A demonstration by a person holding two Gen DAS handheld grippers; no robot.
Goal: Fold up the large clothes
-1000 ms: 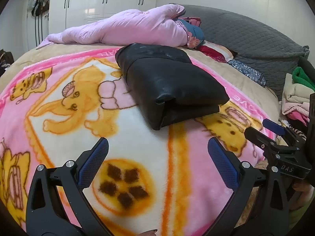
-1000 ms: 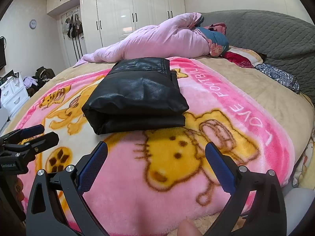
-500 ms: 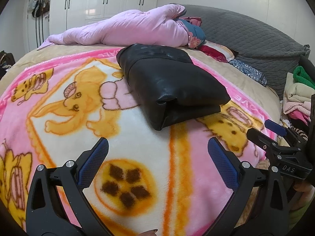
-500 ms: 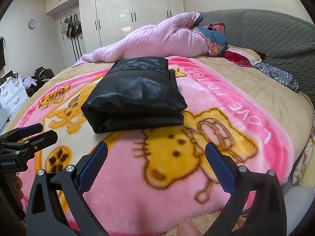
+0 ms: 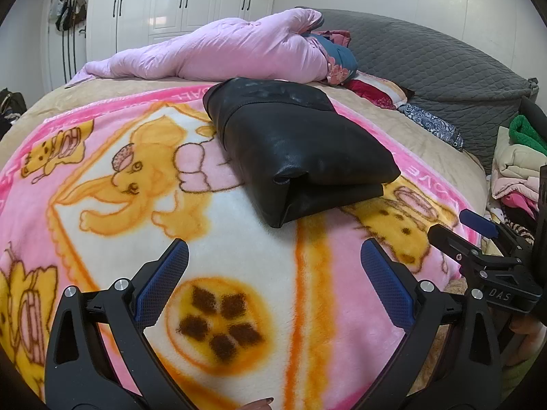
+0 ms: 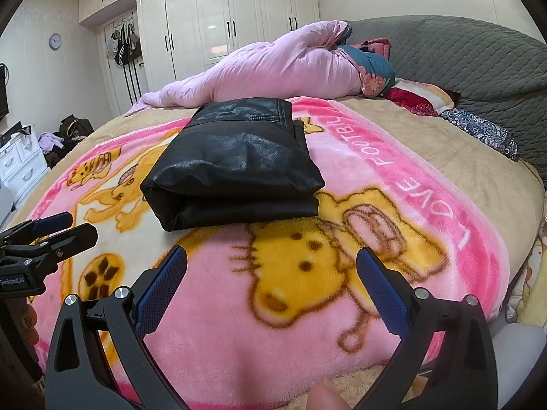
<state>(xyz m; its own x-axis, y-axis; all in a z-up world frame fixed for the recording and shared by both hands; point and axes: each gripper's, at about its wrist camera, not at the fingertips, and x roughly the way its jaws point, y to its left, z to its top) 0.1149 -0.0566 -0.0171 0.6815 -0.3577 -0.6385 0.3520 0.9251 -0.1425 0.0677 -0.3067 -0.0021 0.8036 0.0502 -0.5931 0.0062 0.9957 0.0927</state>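
Observation:
A black leather garment (image 5: pixel 294 150) lies folded into a thick rectangle on the pink cartoon blanket (image 5: pixel 239 266); the right wrist view shows the same garment (image 6: pixel 236 167) from its other side. My left gripper (image 5: pixel 273 256) hangs open over the blanket, short of the garment's near fold, with nothing between its blue pads. My right gripper (image 6: pixel 271 263) is open too, above the yellow cartoon cat, near the garment's front edge. Each gripper shows in the other's view: the right gripper (image 5: pixel 478 235) at the right edge, the left gripper (image 6: pixel 51 232) at the left edge.
A rolled pink quilt (image 5: pixel 222 51) lies across the far side of the bed, against a grey quilted headboard (image 5: pixel 444 61). Folded clothes (image 5: pixel 516 164) are stacked off the bed's right side. White wardrobes (image 6: pixel 232 20) and a white drawer unit (image 6: pixel 20 160) stand beyond.
Both grippers stay open and hardly move; the views drift slightly, so the garment sits a touch lower in the frames than before.

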